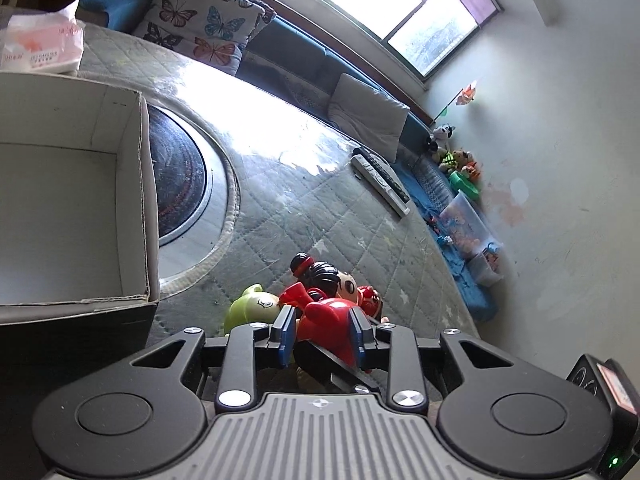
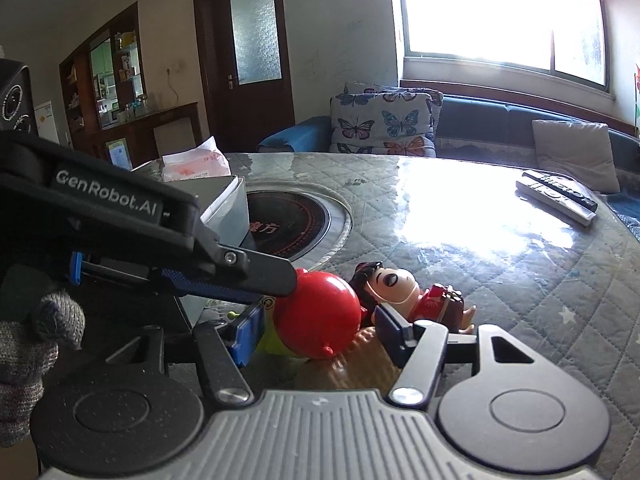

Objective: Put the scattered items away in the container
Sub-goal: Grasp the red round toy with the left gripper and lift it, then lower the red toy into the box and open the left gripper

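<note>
A red toy (image 1: 328, 316) is seen at the lower centre of the left wrist view, bracketed by the 2 blue pads of the left gripper (image 1: 323, 330). The pads appear pressed against its sides, so the toy is judged to be grasped, probably so that it can be carried to the box. In the right wrist view the same red toy (image 2: 316, 314) is found at the centre, with the left gripper's finger (image 2: 248, 270) laid across its top from the left of the frame.

The right gripper (image 2: 316, 334) is held with its jaws spread wide on either side of the toy; no contact by its pads can be made out, so it is taken as released and merely waiting near the pile.

A green toy (image 1: 250, 308) and a black-haired doll (image 1: 336, 280) are crowded against the red one, which explains the careful, narrow grip. The container, a white cardboard box (image 1: 144, 200), is shown at the left of the left wrist view, apparently empty in the part that is visible, close to the toys on the quilted table (image 1: 320, 200). 2 remote controls (image 1: 380, 180) are left at the right centre.
</note>
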`<action>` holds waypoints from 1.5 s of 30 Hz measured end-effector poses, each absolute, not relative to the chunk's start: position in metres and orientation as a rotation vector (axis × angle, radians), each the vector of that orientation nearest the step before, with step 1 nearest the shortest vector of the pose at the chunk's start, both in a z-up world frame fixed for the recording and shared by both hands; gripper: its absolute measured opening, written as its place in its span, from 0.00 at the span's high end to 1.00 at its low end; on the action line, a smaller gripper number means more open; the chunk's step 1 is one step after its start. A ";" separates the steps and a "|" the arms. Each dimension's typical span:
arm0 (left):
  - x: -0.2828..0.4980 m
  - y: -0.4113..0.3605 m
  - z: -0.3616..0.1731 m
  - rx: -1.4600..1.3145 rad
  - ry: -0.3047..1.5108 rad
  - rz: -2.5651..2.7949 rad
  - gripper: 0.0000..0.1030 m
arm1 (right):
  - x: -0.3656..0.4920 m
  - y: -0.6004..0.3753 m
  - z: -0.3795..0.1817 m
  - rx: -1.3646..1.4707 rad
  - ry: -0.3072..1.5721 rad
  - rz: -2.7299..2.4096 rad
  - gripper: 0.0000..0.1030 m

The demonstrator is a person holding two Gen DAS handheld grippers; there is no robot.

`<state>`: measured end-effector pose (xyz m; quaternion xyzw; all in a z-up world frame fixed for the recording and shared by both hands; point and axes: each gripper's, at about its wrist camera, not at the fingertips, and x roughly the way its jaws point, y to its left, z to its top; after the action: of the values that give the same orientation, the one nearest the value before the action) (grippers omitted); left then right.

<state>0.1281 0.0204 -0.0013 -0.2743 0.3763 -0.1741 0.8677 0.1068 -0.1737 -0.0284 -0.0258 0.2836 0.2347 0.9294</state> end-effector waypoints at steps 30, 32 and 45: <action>0.083 0.107 0.044 -0.712 0.528 -0.301 0.80 | 0.097 -0.098 0.030 -0.139 0.417 0.645 0.53; 0.082 0.123 0.046 -0.725 0.516 -0.263 0.80 | 0.103 -0.081 0.033 -0.143 0.418 0.678 0.53; 0.120 0.199 0.007 -0.815 0.604 -0.086 0.80 | 0.154 0.015 0.002 -0.242 0.553 0.779 0.53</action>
<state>0.1203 0.1992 0.0070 -0.3902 0.2893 -0.0411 0.8731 0.1541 0.0151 0.0016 -0.1164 0.2653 0.3739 0.8811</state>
